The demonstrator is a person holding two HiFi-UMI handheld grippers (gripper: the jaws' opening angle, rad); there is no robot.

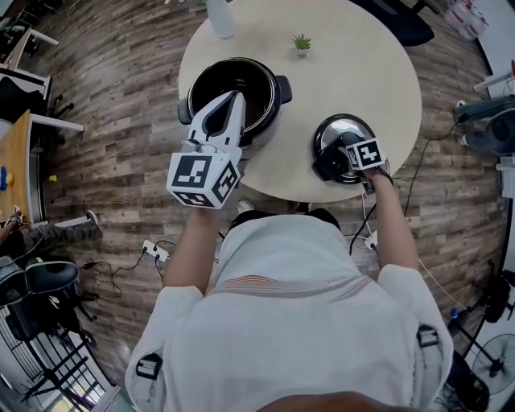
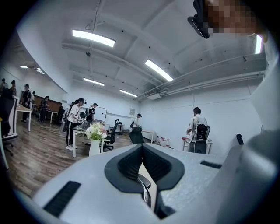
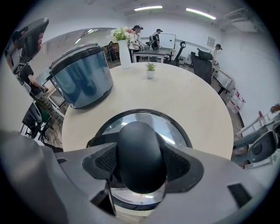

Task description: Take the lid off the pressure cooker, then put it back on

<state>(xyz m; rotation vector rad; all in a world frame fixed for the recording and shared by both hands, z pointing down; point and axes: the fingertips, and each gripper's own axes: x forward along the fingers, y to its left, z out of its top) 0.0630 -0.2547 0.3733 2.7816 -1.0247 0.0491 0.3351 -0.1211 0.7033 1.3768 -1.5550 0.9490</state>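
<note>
One lid (image 3: 173, 131) in right hand-held gripper (image 3: 141, 151)

No legible text, brand, number or sign at this moment. The left gripper's cube (image 1: 203, 179) and the right gripper's cube (image 1: 366, 153) bear only black-and-white square marker patterns, without letters or digits. A faint line of print on the person's white shirt (image 1: 306, 322), near the collar, is too small to read.

Vase (image 1: 221, 18) cut by top edge; left tongs (image 1: 236, 96) hide near rim of cooker (image 1: 249, 80).
</note>
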